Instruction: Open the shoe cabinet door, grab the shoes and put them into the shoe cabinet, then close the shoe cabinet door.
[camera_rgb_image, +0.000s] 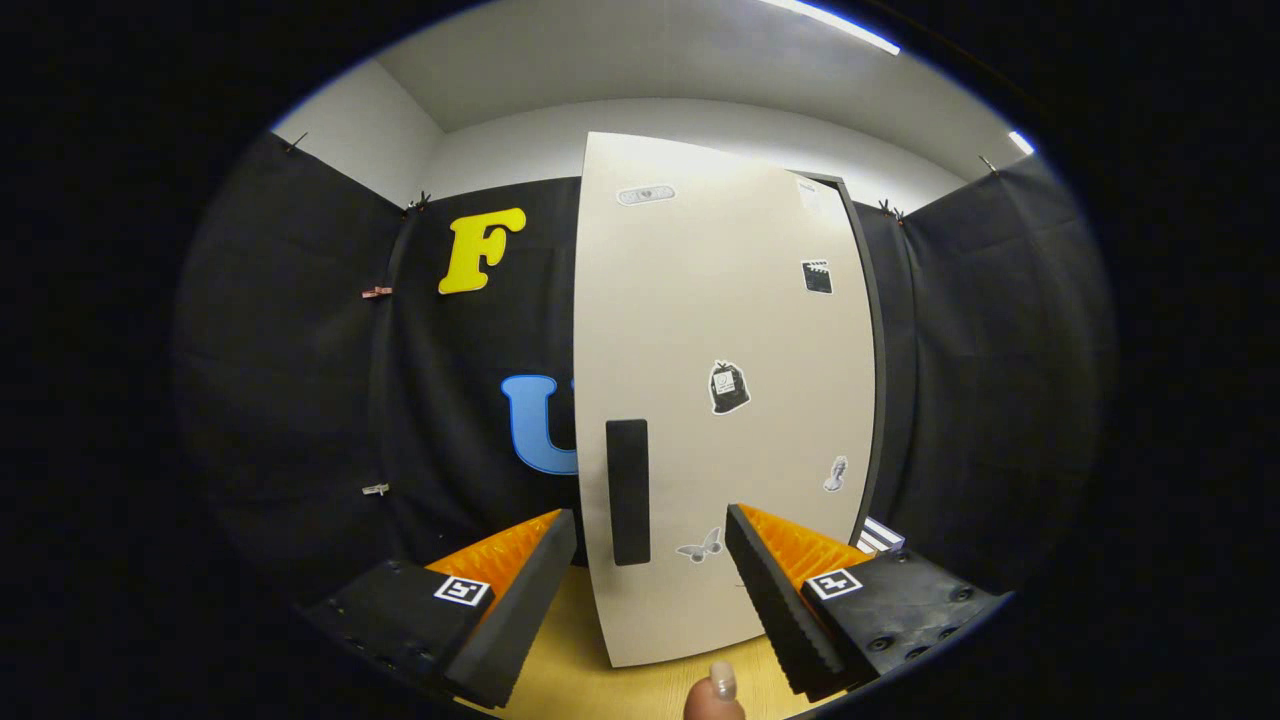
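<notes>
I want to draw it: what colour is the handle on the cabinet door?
Black. The handle is a plain upright bar on the cream door, seen in the gripper view.

floor: wooden floor (560, 690) | walls: black cloth wall (300, 400) | ceiling: light strip (840, 25)

Claw (650, 590) with ridged fingers, square tags (black-and-white), screwed mounts, fingertip (718, 692)

Claw (650, 540) spread wide, empty; fingertip (716, 695), likely thumb, below.
</notes>
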